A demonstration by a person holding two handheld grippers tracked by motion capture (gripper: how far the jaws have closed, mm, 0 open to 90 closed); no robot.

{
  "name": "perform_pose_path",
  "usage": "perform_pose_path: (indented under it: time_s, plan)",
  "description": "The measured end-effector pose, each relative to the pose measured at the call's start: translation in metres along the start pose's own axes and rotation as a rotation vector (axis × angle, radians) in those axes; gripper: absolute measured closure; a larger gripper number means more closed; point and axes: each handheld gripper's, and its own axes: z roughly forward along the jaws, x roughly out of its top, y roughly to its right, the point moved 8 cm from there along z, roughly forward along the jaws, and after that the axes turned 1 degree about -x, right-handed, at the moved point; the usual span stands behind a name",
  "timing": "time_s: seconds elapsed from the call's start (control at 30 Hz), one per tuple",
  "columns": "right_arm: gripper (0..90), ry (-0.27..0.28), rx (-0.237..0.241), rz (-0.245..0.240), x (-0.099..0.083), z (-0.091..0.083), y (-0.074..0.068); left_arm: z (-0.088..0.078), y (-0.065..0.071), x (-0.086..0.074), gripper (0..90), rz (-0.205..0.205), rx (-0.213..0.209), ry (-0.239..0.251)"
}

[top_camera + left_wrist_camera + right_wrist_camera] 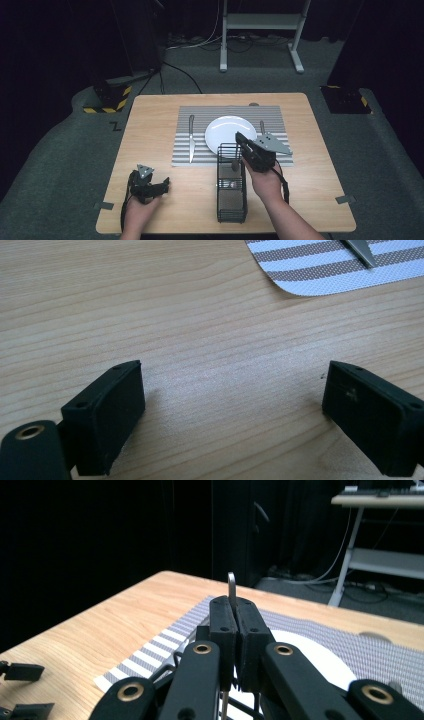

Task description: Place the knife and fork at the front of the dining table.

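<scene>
In the high view, a striped placemat (230,135) is laid on the tabletop (150,150) with a white plate (227,131) at its centre, a knife (191,137) to the left of the plate and another piece of cutlery (261,127) partly hidden to its right. A black wire cutlery caddy (231,192) stands at the near edge of the placemat, and the right claw (239,139) is held over its far end, while the left claw (165,184) rests well apart on bare wood. In the left gripper view, the left claw (232,410) is seen spread, with nothing between its jaws. In the right gripper view, the right claw (235,617) is pressed together on a thin metal utensil handle (231,586), which stands upright above the jaws. The step in hand is judged to be the lifting of this utensil out of the caddy; next, it would have to be raised clear of the wires and laid on the placemat beside the plate.
</scene>
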Motion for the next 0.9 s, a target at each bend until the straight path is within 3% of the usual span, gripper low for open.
perform_pose_path:
  time_s: [0.3, 0.9]
  plan:
    - [87.6, 0.095, 0.045, -0.019, 0.024, -0.017, -0.008, 0.000, 0.000, 0.000, 10.0, 0.000, 0.000, 0.000]
    - [87.5, 0.218, 0.058, -0.030, 0.062, -0.051, -0.008, 0.000, 0.000, 0.000, 10.0, 0.000, 0.000, 0.000]
